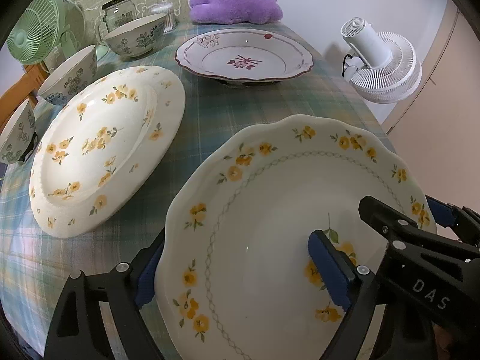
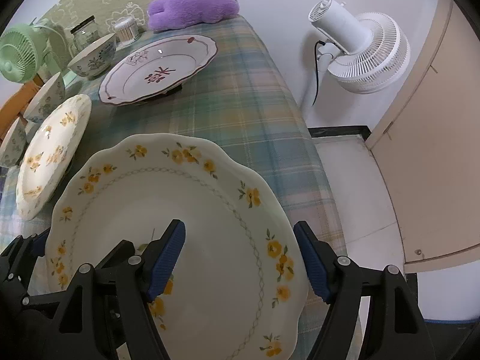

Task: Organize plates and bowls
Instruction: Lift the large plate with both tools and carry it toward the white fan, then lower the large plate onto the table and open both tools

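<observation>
- A scalloped plate with yellow flowers is seen at the near right corner of a checked tablecloth.
- Its left rim is straddled by the left gripper, one blue pad outside the rim, the other over the plate's middle; the jaws are spread and whether the pads press cannot be told.
- The right rim is straddled likewise by the right gripper; contact cannot be told.
- A second flowered plate is seen to the left, a red-rimmed plate behind, and bowls along the left edge.
</observation>
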A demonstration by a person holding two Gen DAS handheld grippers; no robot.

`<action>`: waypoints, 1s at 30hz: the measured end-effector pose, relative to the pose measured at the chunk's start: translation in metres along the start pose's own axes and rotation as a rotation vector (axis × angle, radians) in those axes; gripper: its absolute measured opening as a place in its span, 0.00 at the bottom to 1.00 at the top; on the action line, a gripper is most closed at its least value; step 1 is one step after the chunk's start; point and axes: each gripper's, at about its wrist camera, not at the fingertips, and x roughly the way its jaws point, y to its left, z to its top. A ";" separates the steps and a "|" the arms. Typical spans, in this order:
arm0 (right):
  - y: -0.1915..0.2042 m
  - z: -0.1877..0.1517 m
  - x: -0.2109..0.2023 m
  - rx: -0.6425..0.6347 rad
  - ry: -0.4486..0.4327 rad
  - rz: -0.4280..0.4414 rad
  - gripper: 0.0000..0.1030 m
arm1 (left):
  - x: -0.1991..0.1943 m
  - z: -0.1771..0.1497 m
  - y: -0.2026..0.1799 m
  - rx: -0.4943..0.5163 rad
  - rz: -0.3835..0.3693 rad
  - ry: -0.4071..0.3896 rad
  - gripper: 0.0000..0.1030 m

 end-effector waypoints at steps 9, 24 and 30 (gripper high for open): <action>0.005 -0.006 -0.026 -0.011 -0.055 0.003 0.83 | -0.027 -0.007 0.001 0.008 -0.003 -0.053 0.90; 0.051 -0.013 -0.090 0.014 -0.183 -0.003 0.84 | -0.091 -0.011 0.043 0.049 -0.020 -0.177 0.90; 0.092 -0.015 -0.112 -0.006 -0.226 -0.047 0.84 | -0.109 -0.011 0.081 0.040 -0.023 -0.208 0.90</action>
